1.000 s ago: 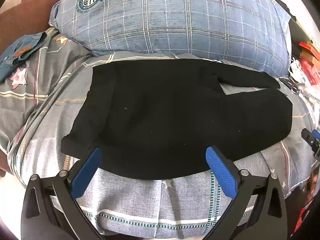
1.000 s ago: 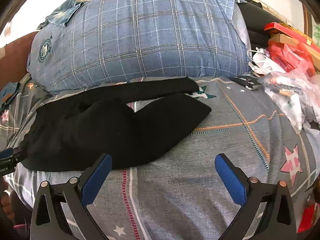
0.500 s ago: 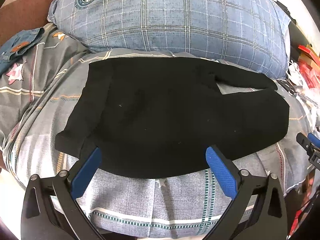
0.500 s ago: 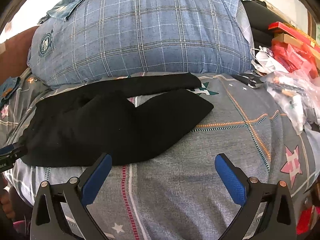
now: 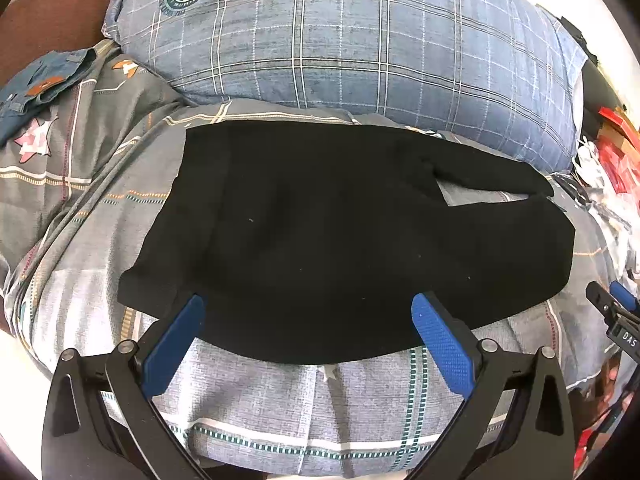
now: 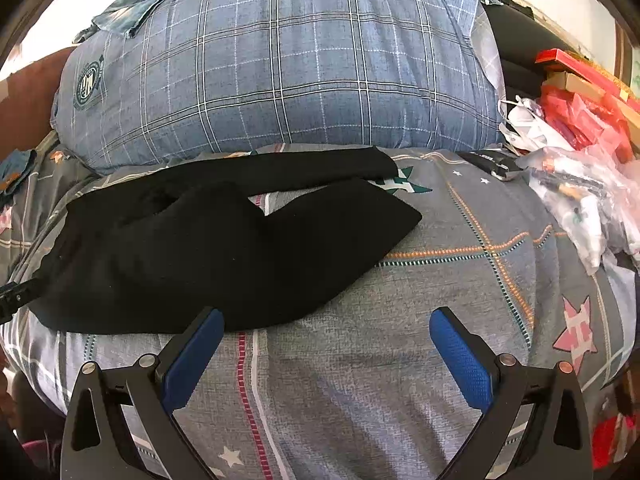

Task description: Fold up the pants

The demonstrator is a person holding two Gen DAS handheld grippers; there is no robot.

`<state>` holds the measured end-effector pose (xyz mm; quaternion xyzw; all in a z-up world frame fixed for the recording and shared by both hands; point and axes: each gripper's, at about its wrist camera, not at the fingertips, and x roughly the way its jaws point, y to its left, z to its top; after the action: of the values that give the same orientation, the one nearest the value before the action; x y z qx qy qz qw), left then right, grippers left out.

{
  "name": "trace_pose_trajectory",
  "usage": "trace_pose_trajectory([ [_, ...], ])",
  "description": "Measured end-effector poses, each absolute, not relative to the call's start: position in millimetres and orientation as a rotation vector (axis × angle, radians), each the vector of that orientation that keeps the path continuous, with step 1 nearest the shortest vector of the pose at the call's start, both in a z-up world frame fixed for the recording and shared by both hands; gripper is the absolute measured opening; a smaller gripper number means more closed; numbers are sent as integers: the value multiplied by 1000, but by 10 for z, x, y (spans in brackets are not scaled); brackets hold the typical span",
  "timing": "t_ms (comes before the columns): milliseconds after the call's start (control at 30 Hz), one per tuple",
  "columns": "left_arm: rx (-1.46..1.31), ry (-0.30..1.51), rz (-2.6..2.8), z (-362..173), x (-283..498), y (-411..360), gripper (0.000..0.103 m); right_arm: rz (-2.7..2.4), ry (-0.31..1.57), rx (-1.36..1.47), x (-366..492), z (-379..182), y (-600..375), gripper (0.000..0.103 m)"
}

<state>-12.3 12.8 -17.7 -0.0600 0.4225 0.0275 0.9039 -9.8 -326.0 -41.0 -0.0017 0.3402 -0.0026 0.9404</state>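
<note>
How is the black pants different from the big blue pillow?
The black pants are plain black; the blue pillow is checked with pale lines and carries a round badge. The pants lie flat and thin on the grey bedspread; the pillow is plump and bulges high behind them. Both are soft cloth things on the bed, and neither gripper touches them.

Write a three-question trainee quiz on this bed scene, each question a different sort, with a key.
1. True or false: the left gripper is shut on the black knit pants.
2. What lies directly behind the pants? A) blue plaid pillow B) wooden chair C) laundry basket
3. Fill in: the pants lie on a grey patterned ____.

Key: 1 false, both the left and the right gripper are open and hold nothing; 2 A; 3 bedsheet.
</note>
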Motion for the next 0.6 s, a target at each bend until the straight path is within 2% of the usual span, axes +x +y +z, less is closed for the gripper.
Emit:
trace_pose_trajectory([
  [600,-122,900,53,-182,-74,110,103,-15,704,6,-82,-393,-3364,103],
])
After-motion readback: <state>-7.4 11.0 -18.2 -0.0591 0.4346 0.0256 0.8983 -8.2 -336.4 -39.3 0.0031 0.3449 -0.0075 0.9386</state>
